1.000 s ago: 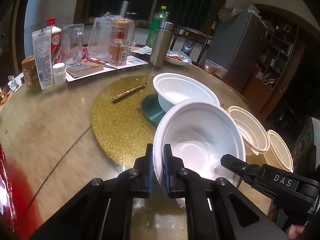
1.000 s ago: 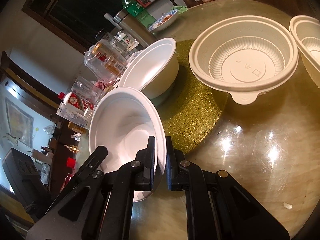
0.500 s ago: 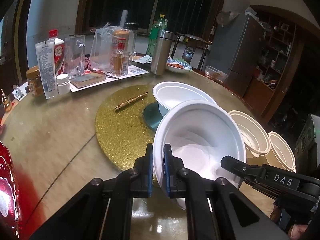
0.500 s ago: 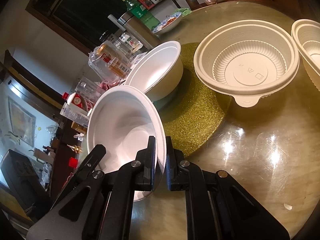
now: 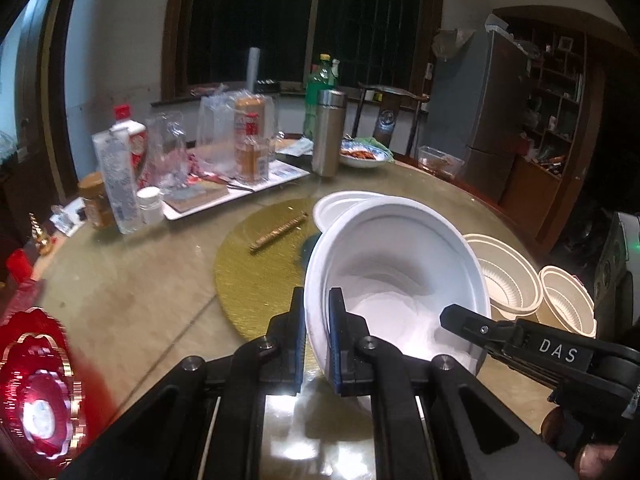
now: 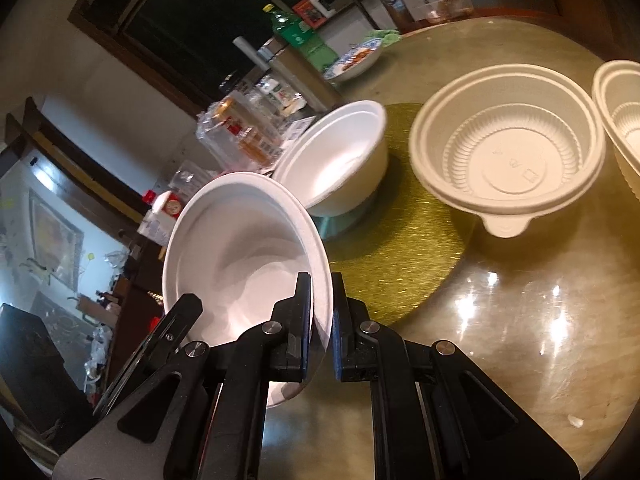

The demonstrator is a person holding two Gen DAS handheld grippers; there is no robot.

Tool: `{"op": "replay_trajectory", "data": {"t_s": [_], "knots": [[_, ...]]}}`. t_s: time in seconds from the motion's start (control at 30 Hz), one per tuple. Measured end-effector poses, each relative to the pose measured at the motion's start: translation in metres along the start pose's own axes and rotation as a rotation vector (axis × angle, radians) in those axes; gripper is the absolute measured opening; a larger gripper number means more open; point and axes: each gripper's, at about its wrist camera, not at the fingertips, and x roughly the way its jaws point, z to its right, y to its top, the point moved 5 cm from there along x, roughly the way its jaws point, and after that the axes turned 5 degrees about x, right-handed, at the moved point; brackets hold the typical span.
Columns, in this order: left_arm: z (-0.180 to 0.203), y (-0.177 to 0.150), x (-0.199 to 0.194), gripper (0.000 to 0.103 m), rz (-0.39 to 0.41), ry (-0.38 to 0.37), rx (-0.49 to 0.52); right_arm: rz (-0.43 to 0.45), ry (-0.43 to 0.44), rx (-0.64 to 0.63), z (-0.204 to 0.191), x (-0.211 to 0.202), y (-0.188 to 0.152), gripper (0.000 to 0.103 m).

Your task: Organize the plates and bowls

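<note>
A white foam bowl (image 5: 400, 264) (image 6: 240, 248) hangs tilted above the table, held at two sides of its rim. My left gripper (image 5: 316, 308) is shut on the rim's left side. My right gripper (image 6: 321, 292) is shut on the opposite side, and one of its fingers (image 5: 460, 316) shows in the left wrist view. A second white bowl (image 5: 340, 206) (image 6: 340, 168) sits behind on a teal plate (image 6: 340, 224) on the gold turntable mat (image 5: 256, 280). Two cream ribbed plastic bowls (image 6: 508, 148) (image 6: 624, 120) stand to the right.
A tray of bottles, jars and bags (image 5: 224, 196) lines the table's far left. A steel flask (image 5: 328, 132) and a dish of food (image 5: 364, 156) stand behind. A gold stick (image 5: 280, 232) lies on the mat. A red ornament (image 5: 36, 380) is near left.
The held white bowl has risen and tipped up, now covering part of the far white bowl in the left wrist view. The right wrist view has barely shifted.
</note>
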Motion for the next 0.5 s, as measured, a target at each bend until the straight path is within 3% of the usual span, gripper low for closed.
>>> {"op": "replay_trajectory", "data": {"t_s": [0.23,0.5], "knots": [[-0.036,-0.001,-0.045,0.008,0.05,0.07,-0.045,-0.026,0.04,-0.12,-0.057,-0.011,-0.026,0.009],[-0.084,-0.021,-0.092,0.008,0.081,0.128,-0.114,-0.089,0.111,-0.173,-0.103,-0.005,-0.064,0.009]]}}
